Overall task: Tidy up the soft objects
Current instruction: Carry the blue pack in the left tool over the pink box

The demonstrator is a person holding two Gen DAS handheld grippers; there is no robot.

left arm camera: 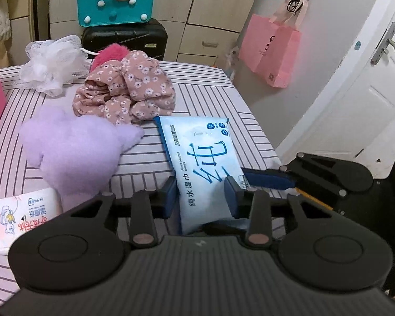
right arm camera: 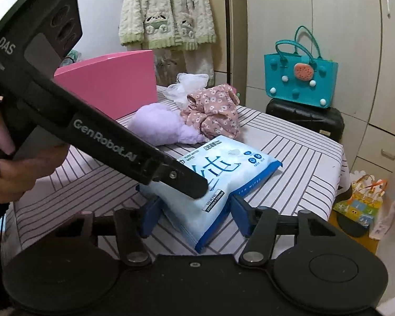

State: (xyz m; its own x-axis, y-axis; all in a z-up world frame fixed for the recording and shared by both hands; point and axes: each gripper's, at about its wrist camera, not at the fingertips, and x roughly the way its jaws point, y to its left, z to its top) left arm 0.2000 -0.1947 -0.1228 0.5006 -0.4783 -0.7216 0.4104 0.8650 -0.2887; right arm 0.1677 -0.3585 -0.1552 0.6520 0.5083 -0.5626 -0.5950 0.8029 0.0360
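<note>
Striped bed surface, wipes pack (left arm camera: 200, 168) at near edge. Left gripper (left arm camera: 201, 197) clenched on pack; right gripper (right arm camera: 193, 212) straddling it, grip uncertain. Pick-up step; next likely lift toward pink box (right arm camera: 113, 84).

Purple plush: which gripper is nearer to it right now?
Left. The left gripper clamps the wet wipes pack right beside the purple plush. The right gripper grips the pack's opposite edge, farther from the plush.
</note>
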